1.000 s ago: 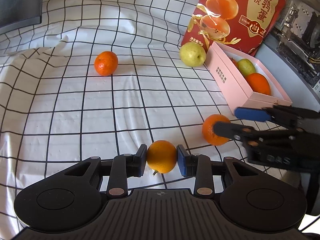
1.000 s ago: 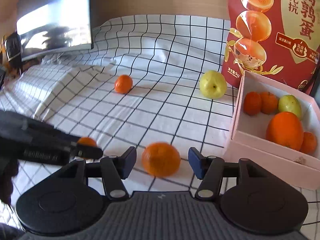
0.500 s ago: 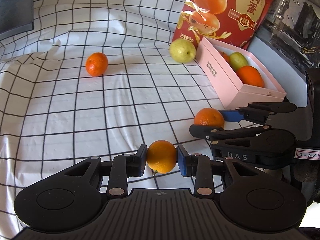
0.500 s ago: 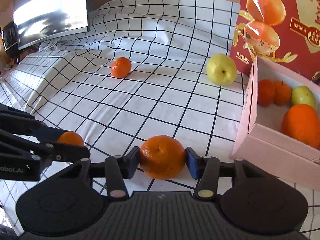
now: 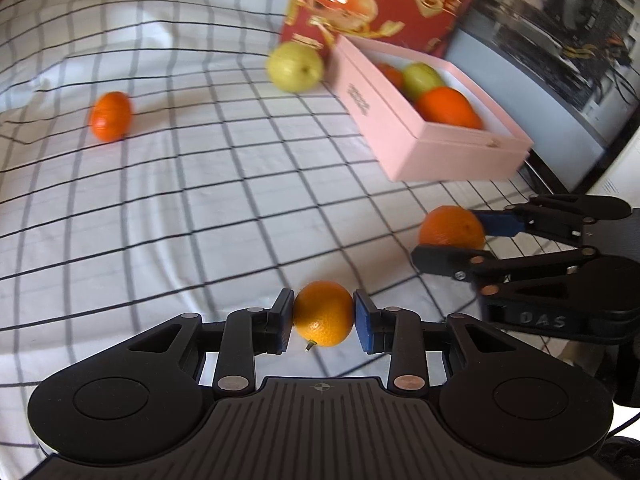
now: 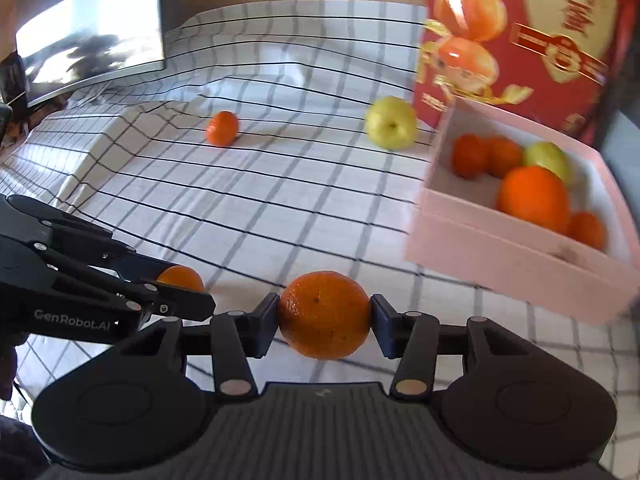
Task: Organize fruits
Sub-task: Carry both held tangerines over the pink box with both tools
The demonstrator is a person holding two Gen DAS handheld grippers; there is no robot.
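- The checked cloth is rumpled and soft. My guess is that fruit put down on it near the box could roll away.
- The pink box sits at the cloth's right, against a red carton. It already holds several oranges and a green fruit, so a dropped piece could bounce off them and out.
- The right gripper is clamped on a mandarin, pads against both its sides. Its jaws have just been closing onto it. The peel is soft, so a hard squeeze could bruise it.
- The left gripper grips a smaller orange, pads touching both sides.
- Both grippers are close together, short of the box. Going in at once, they could knock each other.
- An apple beside the box and a mandarin further left lie loose on the cloth.
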